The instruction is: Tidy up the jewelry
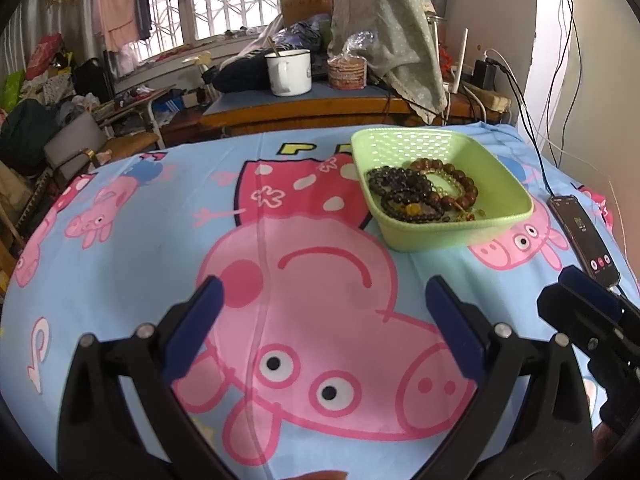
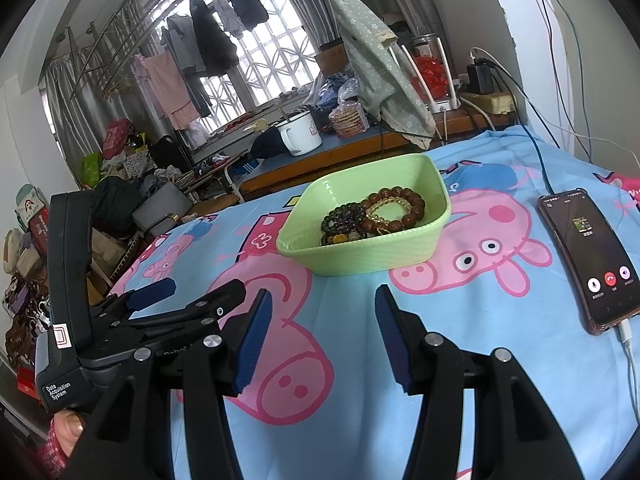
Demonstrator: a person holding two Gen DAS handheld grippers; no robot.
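1. the green basket [image 1: 460, 236] sits on the cartoon bedsheet [image 1: 140, 240], with the bead bracelets [image 1: 424, 194] heaped inside it.
2. the left gripper [image 1: 324, 322] hovers near the basket, short of it, jaws spread and empty.
3. the right gripper [image 2: 324, 336] hovers near the basket too, jaws apart, pinching nothing.
4. a phone [image 2: 588, 256] lies right of the basket.

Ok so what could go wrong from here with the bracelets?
The bead bracelets lie piled and overlapping in the green basket, so gripping one may drag others along. The basket looks light and could slide on the cartoon cloth. The phone and its cable lie close by the right gripper.
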